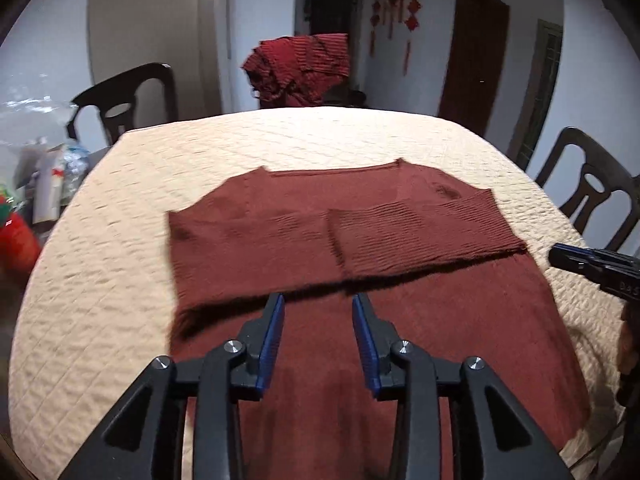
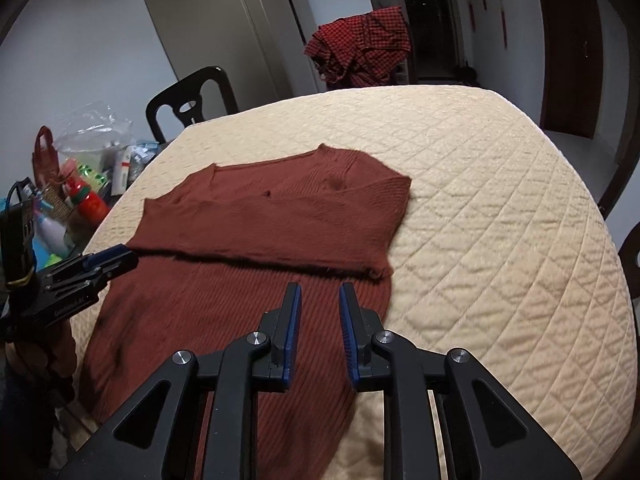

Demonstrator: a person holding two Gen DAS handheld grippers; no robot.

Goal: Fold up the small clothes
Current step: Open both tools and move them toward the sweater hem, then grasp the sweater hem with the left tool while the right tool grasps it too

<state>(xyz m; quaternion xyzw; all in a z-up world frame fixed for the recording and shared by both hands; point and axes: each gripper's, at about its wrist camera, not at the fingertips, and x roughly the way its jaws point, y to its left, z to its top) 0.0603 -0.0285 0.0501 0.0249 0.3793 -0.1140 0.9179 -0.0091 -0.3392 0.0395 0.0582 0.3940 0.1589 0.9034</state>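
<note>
Home dining room: quilted table (image 1: 280, 140), dark wooden chairs (image 1: 120, 100).

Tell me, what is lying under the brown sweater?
Under the brown sweater lies the cream quilted cover, visible all around it. What the cover hides beneath cannot be seen. The sleeves lie folded on top of the sweater.

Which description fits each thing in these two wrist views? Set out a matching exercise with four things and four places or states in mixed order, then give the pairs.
Things:
1. brown sweater
2. red checked cloth
3. left gripper
4. clear plastic bag

Descriptions:
A. draped over a chair beyond the table's far edge
B. jaws apart, nothing between them
C. lying on the quilted cover, sleeves folded across the body
D. among clutter beside the table

Pairs: 1-C, 2-A, 3-B, 4-D
</note>
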